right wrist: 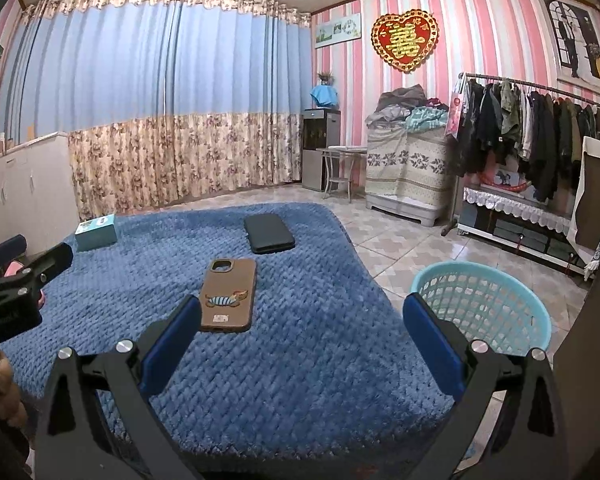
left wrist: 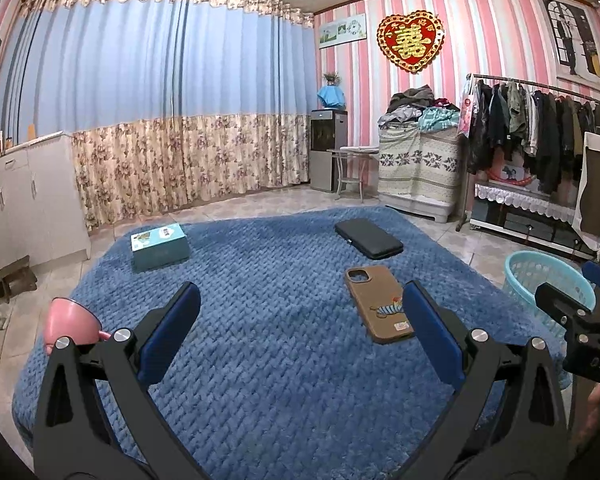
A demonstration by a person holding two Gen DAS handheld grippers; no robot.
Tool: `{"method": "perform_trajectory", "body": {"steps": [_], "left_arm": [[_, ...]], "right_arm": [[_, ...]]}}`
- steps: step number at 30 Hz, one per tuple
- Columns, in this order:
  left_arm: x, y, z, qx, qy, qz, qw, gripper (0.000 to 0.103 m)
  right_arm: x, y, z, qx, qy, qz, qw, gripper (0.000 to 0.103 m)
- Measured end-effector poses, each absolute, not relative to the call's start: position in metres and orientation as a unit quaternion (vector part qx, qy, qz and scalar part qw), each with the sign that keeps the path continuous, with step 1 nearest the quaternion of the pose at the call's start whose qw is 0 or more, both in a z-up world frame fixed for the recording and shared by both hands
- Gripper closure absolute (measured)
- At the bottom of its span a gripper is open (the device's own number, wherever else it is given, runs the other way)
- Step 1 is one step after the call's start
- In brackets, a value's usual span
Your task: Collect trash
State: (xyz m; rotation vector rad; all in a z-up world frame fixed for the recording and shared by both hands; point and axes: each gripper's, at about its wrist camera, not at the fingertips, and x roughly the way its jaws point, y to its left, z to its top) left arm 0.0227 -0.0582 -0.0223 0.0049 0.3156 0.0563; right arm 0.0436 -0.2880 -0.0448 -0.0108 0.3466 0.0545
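Note:
A blue quilted mat [left wrist: 260, 320] [right wrist: 300, 340] carries a teal box [left wrist: 160, 246] [right wrist: 96, 232], a black case [left wrist: 369, 237] [right wrist: 269, 233] and a brown phone [left wrist: 378, 304] [right wrist: 229, 295] lying back up. A light blue mesh basket [right wrist: 484, 304] [left wrist: 540, 280] stands on the tiles off the mat's right edge. My left gripper [left wrist: 300, 320] hovers open over the mat, the phone by its right finger. My right gripper [right wrist: 302, 320] is open too, between the phone and the basket. Nothing sits between either pair of fingers.
A pink funnel-shaped object [left wrist: 70, 322] rests at the mat's left edge. White cabinets [left wrist: 24, 200] line the left wall. A water dispenser [right wrist: 320, 148], a covered chest [right wrist: 408, 172] and a clothes rack [right wrist: 532, 128] stand along the back and right.

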Motion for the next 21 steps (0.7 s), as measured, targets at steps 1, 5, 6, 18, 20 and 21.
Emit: {"method": "perform_trajectory", "body": {"steps": [1,5,6,18,20,21], "left_arm": [[0.0227,-0.0584,-0.0220,0.003,0.157,0.027,0.987,0.005],[0.0217,-0.0582,-0.0220,0.001,0.157,0.023,0.987,0.005],[0.0211,-0.0584,-0.0218,0.001,0.156,0.022,0.987,0.005],[0.0221,-0.0557,-0.0183,0.001,0.154,0.025,0.988,0.005],[0.0228,-0.0554,-0.0172,0.000,0.154,0.025,0.988,0.005],[0.0226,-0.0552,-0.0177,0.001,0.154,0.025,0.988,0.005]], "right_arm": [[0.0434,-0.2882,-0.0446,-0.006,0.171,0.026,0.985,0.005],[0.0432,-0.2888,-0.0451,-0.005,0.171,0.025,0.985,0.005],[0.0433,-0.2890,-0.0450,-0.005,0.170,0.025,0.985,0.005],[0.0441,-0.2924,-0.0442,-0.003,0.171,0.019,0.985,0.005],[0.0444,-0.2928,-0.0443,-0.002,0.170,0.019,0.985,0.005],[0.0441,-0.2927,-0.0442,-0.002,0.171,0.019,0.985,0.005]]}}
